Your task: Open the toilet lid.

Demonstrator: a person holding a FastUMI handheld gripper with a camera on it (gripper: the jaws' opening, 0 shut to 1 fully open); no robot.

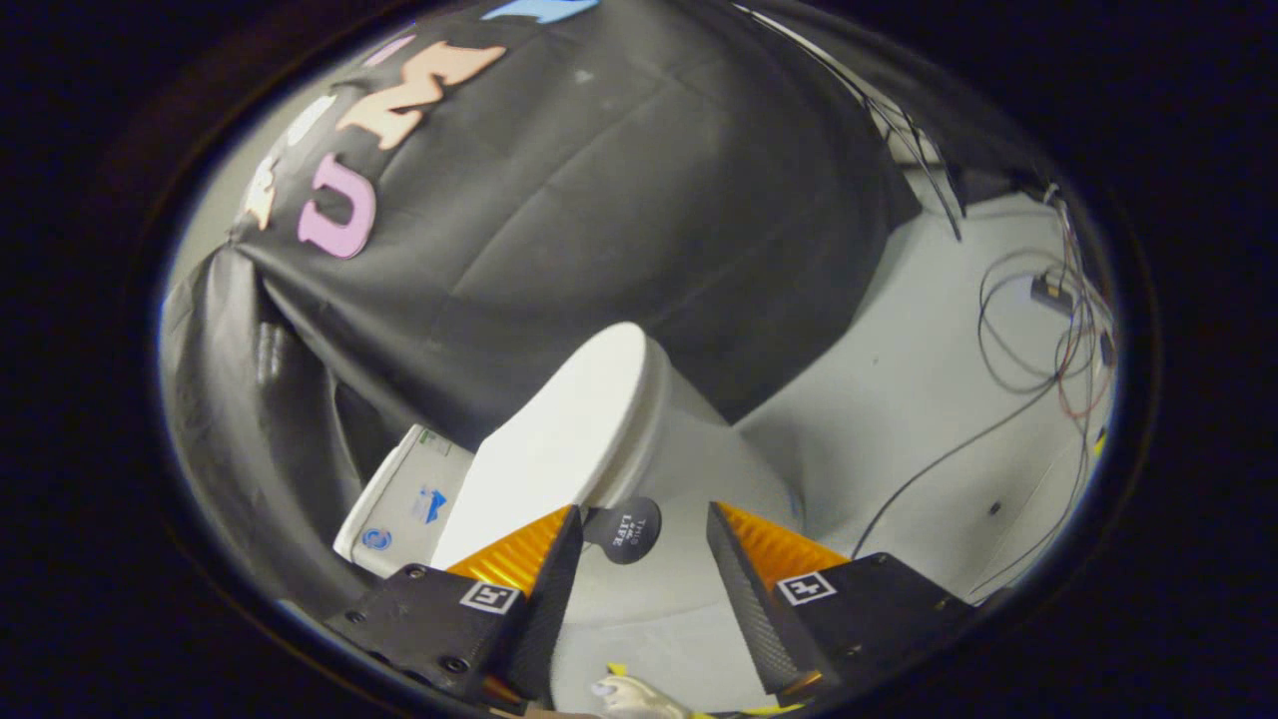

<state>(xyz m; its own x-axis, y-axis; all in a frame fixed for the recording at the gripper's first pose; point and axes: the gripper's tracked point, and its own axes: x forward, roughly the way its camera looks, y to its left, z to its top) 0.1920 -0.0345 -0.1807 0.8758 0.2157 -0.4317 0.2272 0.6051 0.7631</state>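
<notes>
The gripper (644, 539) fingers are spread, holding nothing. The closed white lid (559, 439) lies just ahead, its dark round tab (624, 529) between the fingertips.

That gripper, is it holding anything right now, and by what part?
Nothing. The gripper is open, its jaws apart near the toilet lid.

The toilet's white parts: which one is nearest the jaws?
The toilet lid, shut. Its front edge with the round black tab sits just ahead of the open gripper; the tank lies beyond.
</notes>
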